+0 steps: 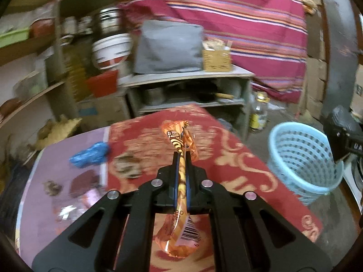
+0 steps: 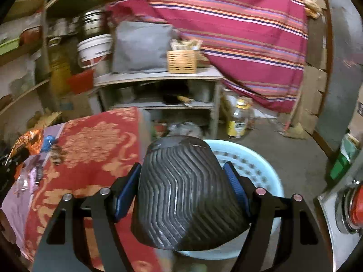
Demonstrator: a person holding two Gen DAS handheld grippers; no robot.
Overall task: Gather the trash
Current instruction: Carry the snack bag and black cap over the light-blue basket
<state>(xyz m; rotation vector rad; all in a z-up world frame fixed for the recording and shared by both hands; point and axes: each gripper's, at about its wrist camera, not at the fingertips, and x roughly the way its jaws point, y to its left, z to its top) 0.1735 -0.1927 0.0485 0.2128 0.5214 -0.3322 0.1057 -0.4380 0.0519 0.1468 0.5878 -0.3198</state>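
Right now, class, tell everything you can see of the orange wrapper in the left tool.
The orange wrapper is glossy, crinkled plastic with brown-and-cream stripes and a white barcode patch at its near end. The left tool is shut on its middle, pinching it flat; both ends bulge free. It hangs above the red patterned cloth, left of the blue basket.

Ahead of me stood a grey shelf unit point(image 1: 188, 77) bearing a grey bag point(image 1: 169, 47) beside a wicker box point(image 1: 216, 60); a striped red cloth point(image 1: 238, 22) hung behind.
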